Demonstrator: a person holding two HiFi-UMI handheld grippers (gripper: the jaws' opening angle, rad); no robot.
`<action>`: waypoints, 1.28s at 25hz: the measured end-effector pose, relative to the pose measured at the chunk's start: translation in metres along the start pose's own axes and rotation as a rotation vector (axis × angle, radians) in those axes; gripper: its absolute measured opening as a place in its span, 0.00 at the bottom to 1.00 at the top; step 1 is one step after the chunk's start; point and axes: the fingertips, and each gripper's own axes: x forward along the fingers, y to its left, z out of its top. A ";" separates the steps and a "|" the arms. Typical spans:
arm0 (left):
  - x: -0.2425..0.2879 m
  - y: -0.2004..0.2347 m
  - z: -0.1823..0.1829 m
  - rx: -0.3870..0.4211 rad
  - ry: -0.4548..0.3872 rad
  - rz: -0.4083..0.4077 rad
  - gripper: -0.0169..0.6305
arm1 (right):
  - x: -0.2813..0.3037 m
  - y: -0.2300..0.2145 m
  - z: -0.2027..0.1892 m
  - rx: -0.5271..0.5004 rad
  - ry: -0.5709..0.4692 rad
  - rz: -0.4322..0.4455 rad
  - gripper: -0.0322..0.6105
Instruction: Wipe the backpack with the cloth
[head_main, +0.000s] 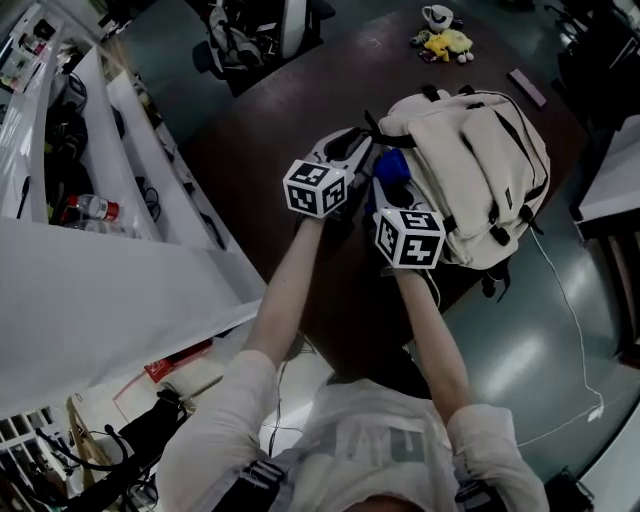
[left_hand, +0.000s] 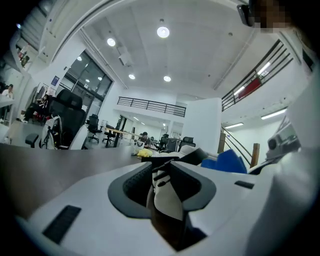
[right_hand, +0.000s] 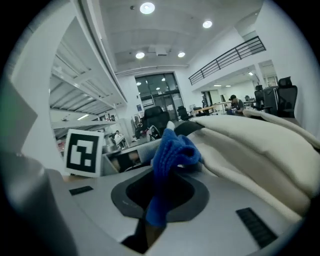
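Backpack, cream with black straps, lies flat on the dark table, ahead of you and to the right. Its long axis runs from the near table edge away from you, leaning left, and black loops sit at its far end. Beyond it stand a yellow plush toy and a cup, well apart from the bag. A white cable runs from beside the bag's near end down across the floor. Your right gripper is clenched on the blue cloth, which bunches up just beside the bag's left flank. Your left gripper sits close by at the bag's far-left corner, jaws parted and gripping nothing. Cream fabric and a black strap show through its gap.
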 end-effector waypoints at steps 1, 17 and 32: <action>-0.001 0.001 0.001 -0.003 -0.006 -0.002 0.20 | 0.007 -0.003 0.000 0.015 0.004 -0.014 0.12; -0.062 0.054 0.000 -0.068 -0.088 0.163 0.20 | 0.104 -0.010 -0.006 -0.009 0.071 -0.175 0.12; -0.112 -0.018 -0.015 -0.093 -0.093 0.209 0.20 | -0.003 -0.037 -0.024 0.038 -0.035 -0.332 0.12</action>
